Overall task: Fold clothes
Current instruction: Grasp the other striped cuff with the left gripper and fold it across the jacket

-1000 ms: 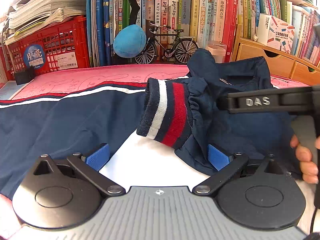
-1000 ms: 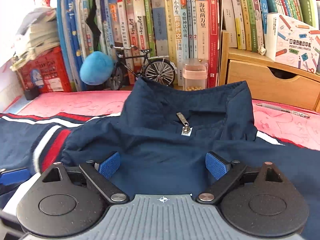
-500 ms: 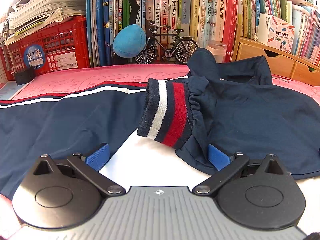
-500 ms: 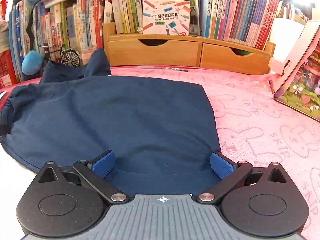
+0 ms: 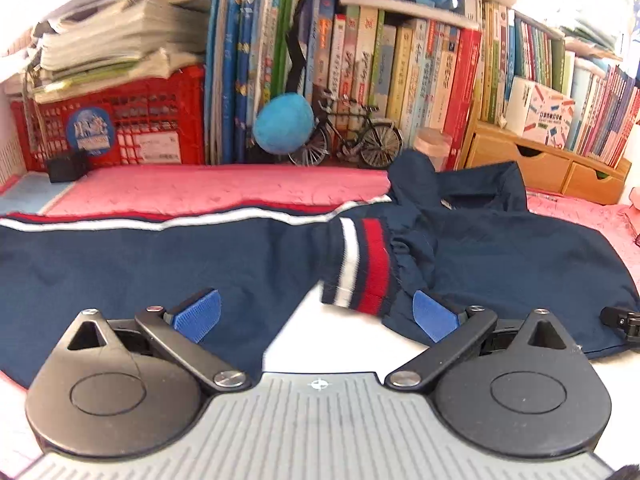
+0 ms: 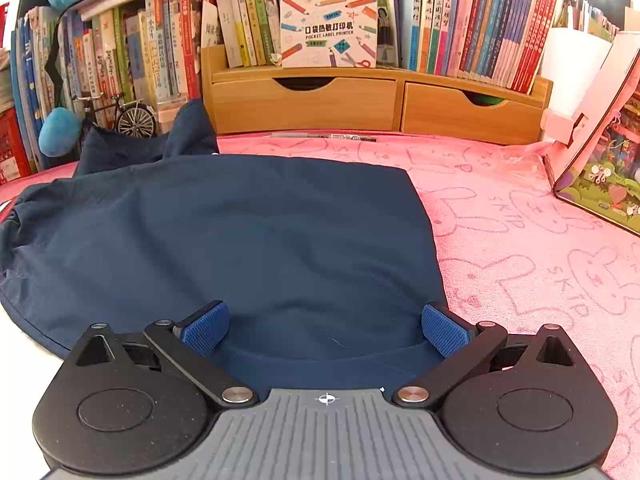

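Note:
A navy jacket [image 5: 500, 256] lies spread on the pink mat [image 5: 200, 192], its sleeve folded inward so the red, white and navy cuff [image 5: 362, 266] rests near the middle. My left gripper [image 5: 316, 314] hovers open just short of the cuff, nothing between its blue pads. In the right wrist view the jacket [image 6: 240, 236] lies flat, collar at the far left. My right gripper [image 6: 326, 330] stands wide open over the jacket's near hem, right pad by the fabric's corner, not pressing on it. Part of the right gripper [image 5: 622, 322] shows at the left wrist view's right edge.
Along the back stand rows of books [image 5: 400, 72], a red crate [image 5: 116, 128] under stacked papers, a model bicycle [image 5: 352, 136], a blue plush ball [image 5: 284, 124] and wooden drawers [image 6: 380, 100]. A cardboard playhouse [image 6: 600, 136] stands at the right. Bare pink mat [image 6: 540, 248] stretches right of the jacket.
My right gripper left the collar area, swung right to the jacket's lower right hem and stayed there. My left gripper pulled back and rose, so the cuff looks smaller and farther.

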`<action>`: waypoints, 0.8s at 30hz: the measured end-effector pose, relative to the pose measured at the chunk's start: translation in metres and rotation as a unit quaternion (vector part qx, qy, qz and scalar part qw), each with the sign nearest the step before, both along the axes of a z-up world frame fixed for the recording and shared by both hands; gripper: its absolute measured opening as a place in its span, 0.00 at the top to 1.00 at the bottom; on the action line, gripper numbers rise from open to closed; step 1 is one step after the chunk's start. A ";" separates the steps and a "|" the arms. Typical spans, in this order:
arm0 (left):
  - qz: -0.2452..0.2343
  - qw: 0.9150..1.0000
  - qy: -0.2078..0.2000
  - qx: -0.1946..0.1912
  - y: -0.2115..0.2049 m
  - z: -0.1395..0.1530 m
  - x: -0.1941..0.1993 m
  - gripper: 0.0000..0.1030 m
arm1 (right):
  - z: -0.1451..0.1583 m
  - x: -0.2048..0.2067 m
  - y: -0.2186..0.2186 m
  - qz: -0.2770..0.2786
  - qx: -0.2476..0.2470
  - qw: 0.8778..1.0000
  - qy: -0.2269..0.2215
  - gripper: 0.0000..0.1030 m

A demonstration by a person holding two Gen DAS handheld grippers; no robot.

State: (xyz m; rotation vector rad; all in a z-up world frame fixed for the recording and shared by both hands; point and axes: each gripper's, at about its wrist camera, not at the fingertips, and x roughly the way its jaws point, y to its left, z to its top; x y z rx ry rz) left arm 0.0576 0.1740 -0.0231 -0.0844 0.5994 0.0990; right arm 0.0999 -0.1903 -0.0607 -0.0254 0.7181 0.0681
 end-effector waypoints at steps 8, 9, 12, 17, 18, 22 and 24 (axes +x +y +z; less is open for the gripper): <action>0.190 0.978 0.063 -0.062 0.212 0.035 -0.035 0.02 | 0.001 0.001 0.005 0.000 -0.012 1.000 -0.005 0.00; 0.230 0.968 0.071 -0.072 0.244 0.031 -0.039 0.04 | 0.001 0.001 0.006 0.000 -0.015 1.000 -0.006 0.00; 0.299 0.947 0.080 -0.088 0.302 0.017 -0.046 0.06 | 0.001 0.001 0.005 0.000 -0.013 1.000 -0.005 0.00; 0.334 0.935 0.066 -0.104 0.335 -0.006 -0.036 0.13 | 0.001 0.001 0.005 0.000 -0.011 1.000 -0.004 0.00; 0.344 0.933 0.058 -0.085 0.333 -0.007 -0.033 0.31 | 0.001 0.001 0.004 0.000 -0.010 1.000 -0.004 0.00; 0.368 0.929 0.032 -0.028 0.313 -0.001 -0.029 0.96 | 0.001 0.001 0.003 0.001 -0.007 1.000 -0.003 0.00; 0.352 0.936 -0.003 0.012 0.293 0.012 -0.032 0.97 | 0.001 0.001 0.002 0.001 -0.007 1.000 -0.003 0.00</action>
